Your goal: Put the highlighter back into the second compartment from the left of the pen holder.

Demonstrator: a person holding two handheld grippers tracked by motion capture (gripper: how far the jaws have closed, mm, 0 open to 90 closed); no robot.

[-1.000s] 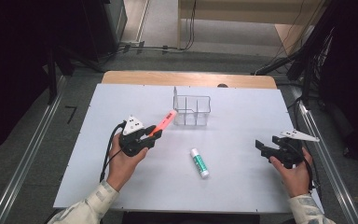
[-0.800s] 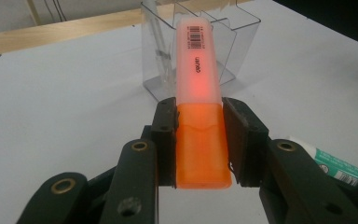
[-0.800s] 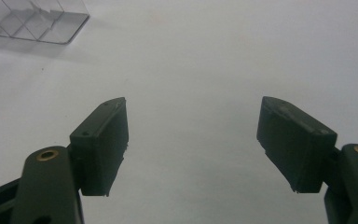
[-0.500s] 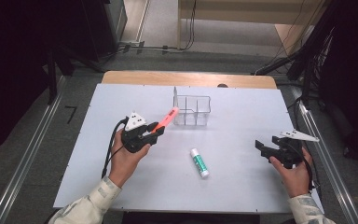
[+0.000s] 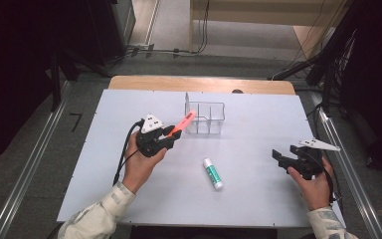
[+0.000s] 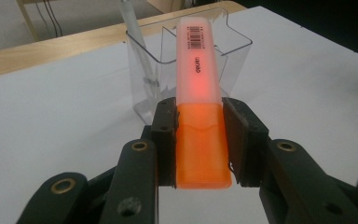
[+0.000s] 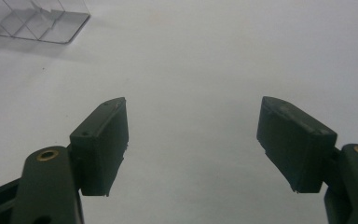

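Open white desk [image 5: 104, 149] across the left and lower middle of the high view. Blocking the upper centre: clear divided organizer [image 5: 206, 118], with the orange highlighter [image 5: 183, 122] angled just left of it. Lying lower centre: glue stick [image 5: 213, 173]. Wide bare stretch between glue stick and right claw [image 5: 281, 160].

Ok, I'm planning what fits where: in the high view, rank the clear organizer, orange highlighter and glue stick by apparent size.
1. clear organizer, clearly largest.
2. orange highlighter and glue stick: about alike in length; the highlighter is tilted and partly hidden in the left gripper, so I won't rank them.
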